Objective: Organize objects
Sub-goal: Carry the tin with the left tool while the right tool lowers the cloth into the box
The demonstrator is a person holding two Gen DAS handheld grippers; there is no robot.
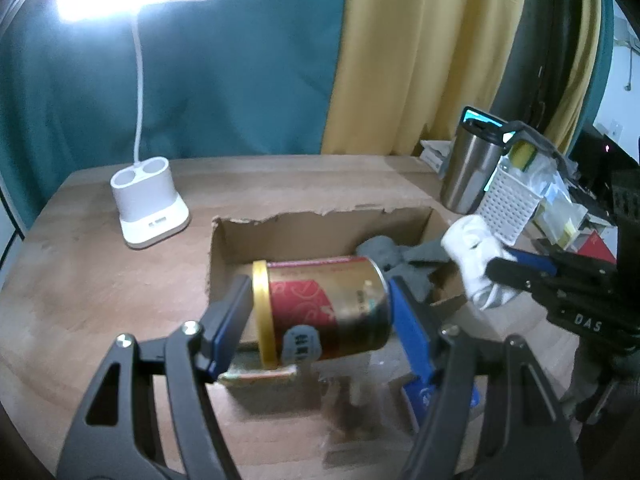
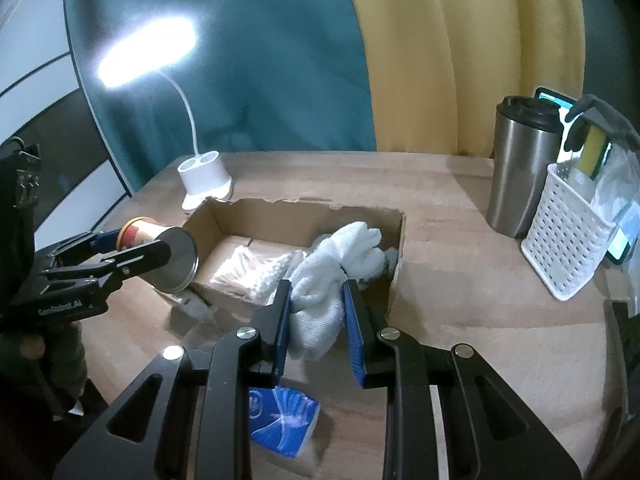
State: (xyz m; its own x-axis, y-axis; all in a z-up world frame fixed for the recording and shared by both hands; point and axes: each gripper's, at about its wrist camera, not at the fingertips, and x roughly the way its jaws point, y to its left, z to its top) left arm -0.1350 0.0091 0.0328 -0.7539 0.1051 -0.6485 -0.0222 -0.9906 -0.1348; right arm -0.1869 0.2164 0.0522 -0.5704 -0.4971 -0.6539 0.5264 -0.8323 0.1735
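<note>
Left gripper point(image 1: 320, 312): clamped on a can point(image 1: 326, 310), blue pads pressed to its two ends. Can lies on its side, gold with a red label and a yellow lid toward the left pad; held over the near left part of the box point(image 1: 280, 236). From the right wrist view the same can point(image 2: 176, 260) shows its round metal base, held just at the box's left wall.

Right gripper point(image 2: 318, 322): clamped on a white cloth point(image 2: 332, 276), a bunched knit piece, possibly a glove or sock; blur makes it hard to tell. Cloth is held above the near right edge of the box point(image 2: 296, 216).

Box: open cardboard, torn top edges, standing mid-table point(image 1: 100, 280). Contents: a clear bag of white cotton swabs point(image 2: 256, 268) on the floor at the left; a grey cloth point(image 1: 384, 254) in the far right corner.

Lamp point(image 1: 150, 208): white, lit, gooseneck, base on the table just beyond the box's far left corner.

Tumbler point(image 2: 520, 172): steel with a black lid, upright, at the far right of the table.

Basket point(image 2: 564, 244): white, perforated, upright just beside the tumbler, holding a yellow item and clear wrapping.

Blue packet point(image 2: 284, 424): flat on the table, near side of the box, below the right gripper.

Backdrop: teal and yellow curtains point(image 1: 420, 60).
</note>
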